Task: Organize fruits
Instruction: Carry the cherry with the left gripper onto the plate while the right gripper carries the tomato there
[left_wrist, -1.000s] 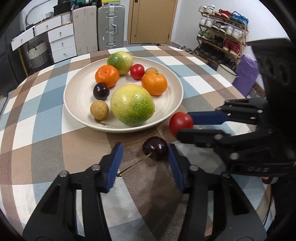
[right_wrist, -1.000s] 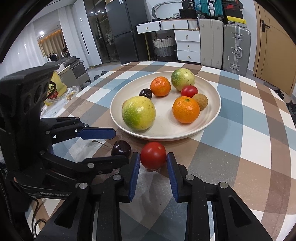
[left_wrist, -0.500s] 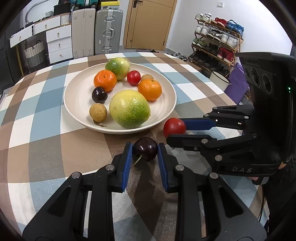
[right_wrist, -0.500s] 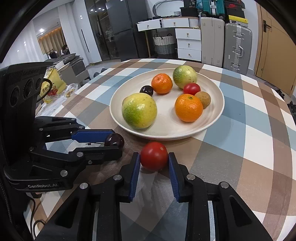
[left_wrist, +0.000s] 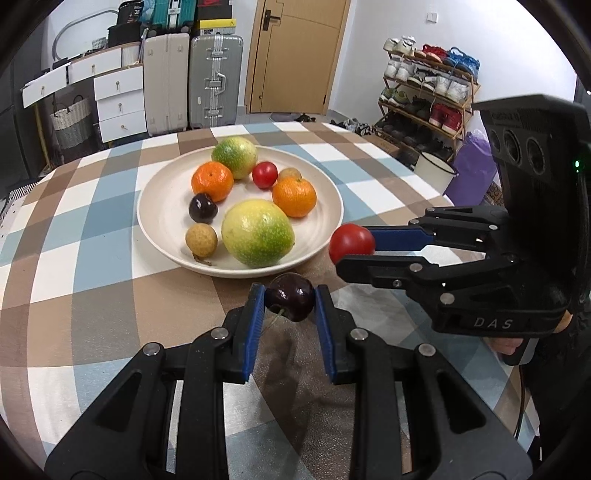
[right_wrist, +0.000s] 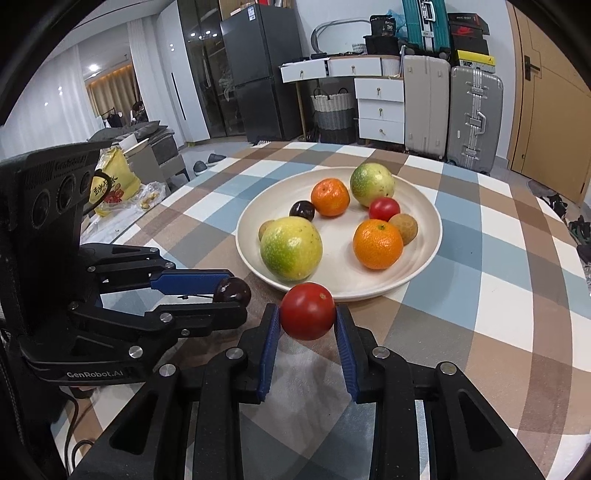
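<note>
My left gripper (left_wrist: 290, 295) is shut on a dark cherry (left_wrist: 290, 296) with a stem, held just above the cloth in front of the cream plate (left_wrist: 162, 192). My right gripper (right_wrist: 307, 312) is shut on a red cherry tomato (right_wrist: 308, 311), held near the plate's (right_wrist: 424, 258) near rim. The tomato also shows in the left wrist view (left_wrist: 351, 243), and the cherry in the right wrist view (right_wrist: 233, 290). The plate holds two green-yellow fruits, two oranges, a red tomato, a dark cherry and two brown longans.
The round table (left_wrist: 92, 295) has a blue, brown and white checked cloth. Suitcases (left_wrist: 216, 81) and white drawers (left_wrist: 118, 103) stand behind it, a shoe rack (left_wrist: 428, 96) at the right. A fridge (right_wrist: 255, 70) and a yellow bag (right_wrist: 114, 184) show in the right wrist view.
My left gripper closed on the dark cherry and lifted it off the cloth. My right gripper, holding the tomato throughout, rose with it. Both moved slightly up and towards the plate.
</note>
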